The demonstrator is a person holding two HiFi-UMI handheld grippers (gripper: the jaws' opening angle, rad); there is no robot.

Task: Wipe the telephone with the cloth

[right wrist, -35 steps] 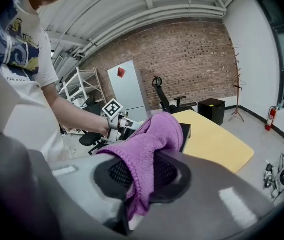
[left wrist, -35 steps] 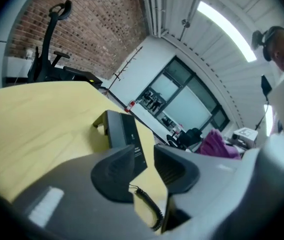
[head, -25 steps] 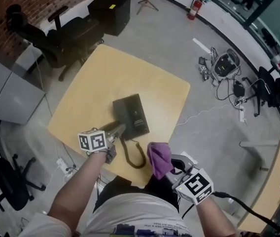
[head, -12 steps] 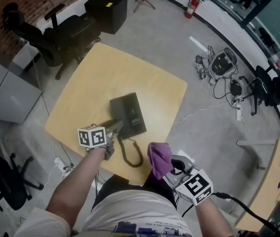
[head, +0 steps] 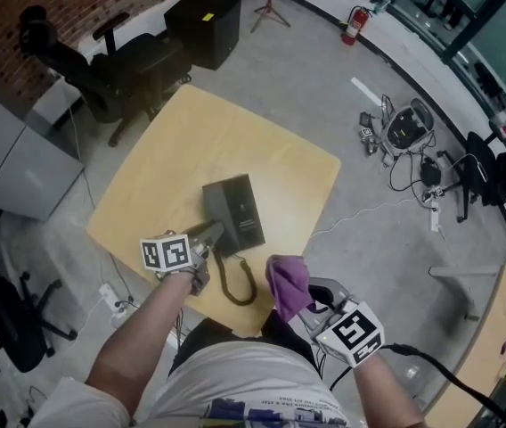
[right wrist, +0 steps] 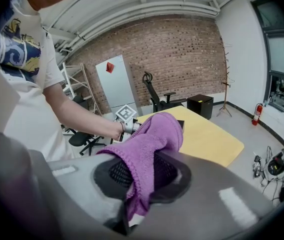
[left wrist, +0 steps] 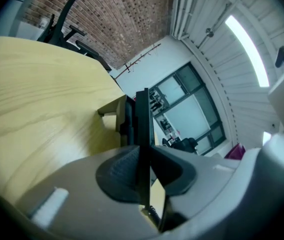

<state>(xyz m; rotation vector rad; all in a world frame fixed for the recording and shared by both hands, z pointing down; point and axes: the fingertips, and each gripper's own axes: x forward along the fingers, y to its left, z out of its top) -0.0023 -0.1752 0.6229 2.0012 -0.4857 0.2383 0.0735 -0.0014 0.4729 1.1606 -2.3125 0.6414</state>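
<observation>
Your left gripper (head: 210,235) had its jaws clenched on the near end of the telephone (head: 233,212). They had just been closing, and in the left gripper view a thin dark edge of the set stood upright between the pads. From that angle it looked pinched rather than merely straddled, though the contact on the right pad was hard to read.

Your right gripper (head: 303,300) was grasping the purple cloth (head: 289,283), which bunched up out of the jaws and hung about the near edge of the bench (head: 191,145), clear of the telephone.

The relation that mattered was this. In the head view the telephone lay ahead and to the left of the cloth, with the coiled cord (head: 235,282) between them. Its long axis ran away from you across the bench, tilted a little to the right. Your left hand was the nearer one and already on the set, so the wipe would likely call for the right hand to carry the cloth forward and leftward over the cord onto the telephone's top face.

By count there were one telephone, one coiled cord, one cloth, one bench and two grippers.
</observation>
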